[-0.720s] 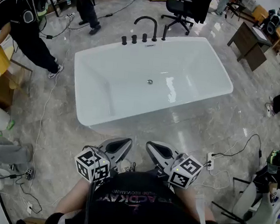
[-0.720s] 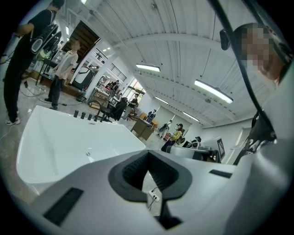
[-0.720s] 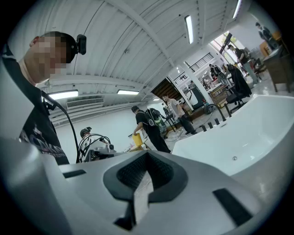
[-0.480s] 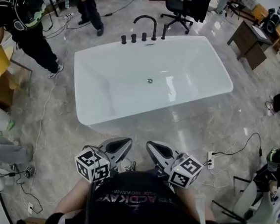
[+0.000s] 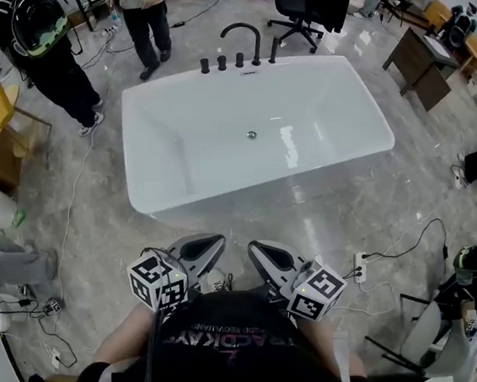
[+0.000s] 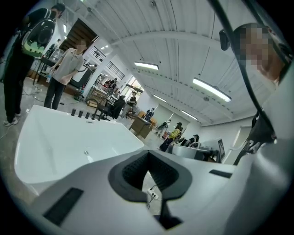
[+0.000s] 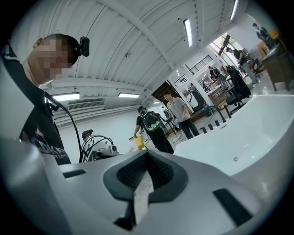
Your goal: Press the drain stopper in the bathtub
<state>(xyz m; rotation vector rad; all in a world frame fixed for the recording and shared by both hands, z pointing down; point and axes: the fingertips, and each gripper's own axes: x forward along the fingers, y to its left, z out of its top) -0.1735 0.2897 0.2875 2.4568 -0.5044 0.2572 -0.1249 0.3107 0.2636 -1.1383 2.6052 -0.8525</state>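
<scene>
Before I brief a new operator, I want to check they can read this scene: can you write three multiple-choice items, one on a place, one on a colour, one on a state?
1. Where is the small round metal drain stopper?
A. On the rim beside the faucet
B. In the middle of the white rectangular bathtub's floor
C. On the tiles outside the tub

2. What colour is the arched faucet?
A. Gold
B. White
C. Black

3. How do the left gripper and right gripper stand?
A. Both shut and empty, short of the tub
B. Both wide open over the tub
C. Right one pressing the stopper

Key: 1 B, the head view shows it mid-floor; 2 C, it is dark against the white rim; 3 A, each gripper view shows jaws together on nothing.
</scene>
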